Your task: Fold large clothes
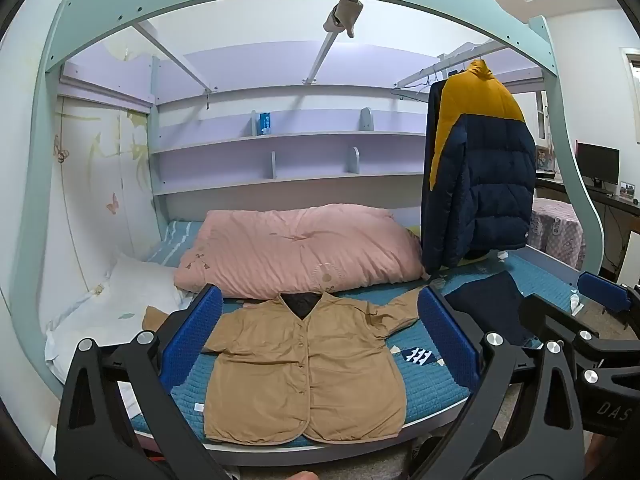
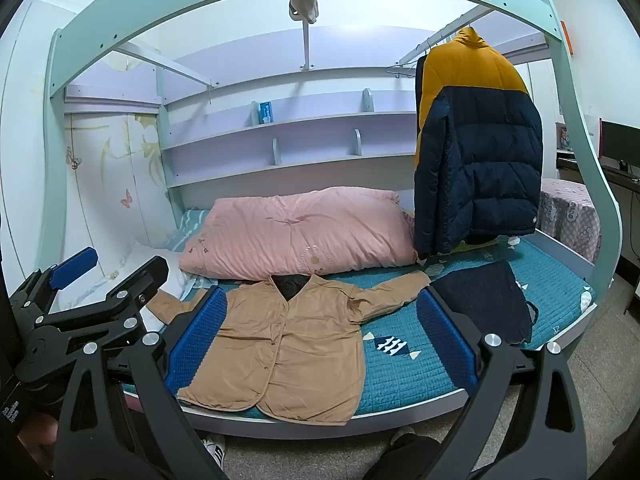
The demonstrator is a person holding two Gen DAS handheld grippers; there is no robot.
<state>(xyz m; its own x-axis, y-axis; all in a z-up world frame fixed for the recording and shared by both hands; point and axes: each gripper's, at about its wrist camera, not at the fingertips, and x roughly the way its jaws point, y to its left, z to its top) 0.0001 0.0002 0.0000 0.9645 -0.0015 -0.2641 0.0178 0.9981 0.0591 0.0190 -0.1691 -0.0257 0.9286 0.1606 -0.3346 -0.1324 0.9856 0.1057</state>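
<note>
While both grippers' fingers [image 1: 192, 340] [image 2: 446, 338] gape empty, one tan shirt [image 1: 304, 368] and one dark garment [image 2: 484, 304] lie flat.

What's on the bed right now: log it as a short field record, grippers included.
garment to fold: tan jacket, spread flat, front up, buttoned
surface: teal bed mat
beside it: dark cloth to its right
behind: pink quilt
hanging: navy-yellow puffer jacket
left gripper: open, holding nothing
right gripper: open, holding nothing
</note>
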